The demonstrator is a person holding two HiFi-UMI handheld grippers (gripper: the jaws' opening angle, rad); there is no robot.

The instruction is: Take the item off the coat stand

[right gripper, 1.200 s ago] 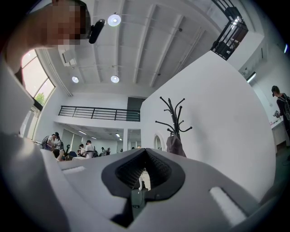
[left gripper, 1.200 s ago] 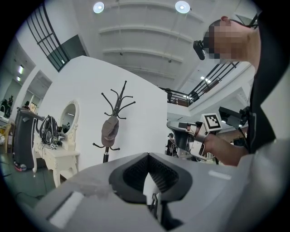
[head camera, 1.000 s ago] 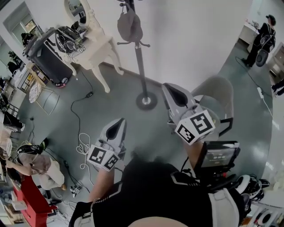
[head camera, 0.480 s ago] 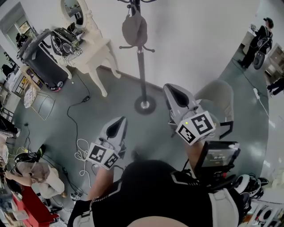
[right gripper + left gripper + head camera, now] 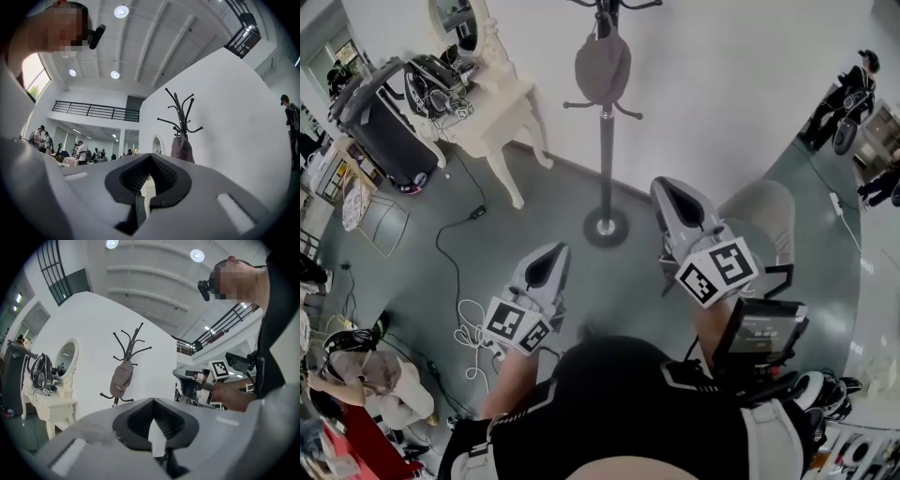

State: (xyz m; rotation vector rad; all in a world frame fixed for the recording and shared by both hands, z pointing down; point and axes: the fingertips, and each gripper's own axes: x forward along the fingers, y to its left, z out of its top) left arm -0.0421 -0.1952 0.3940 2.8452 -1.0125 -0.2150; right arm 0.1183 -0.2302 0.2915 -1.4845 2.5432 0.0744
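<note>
- Left gripper: jaws together, empty.
- Far ahead, a grey cap hangs on the black coat stand.
- White dressing table stands far left.

Matt grey cloth cap, smooth dark metal stand, glossy grey floor, cream painted wood table, left gripper smooth grey plastic with dark ribbed pads.

Open floor lies before the coat stand

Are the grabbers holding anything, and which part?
Nothing is held. The left gripper and right gripper are both shut and empty; the cap hangs on the coat stand.
</note>
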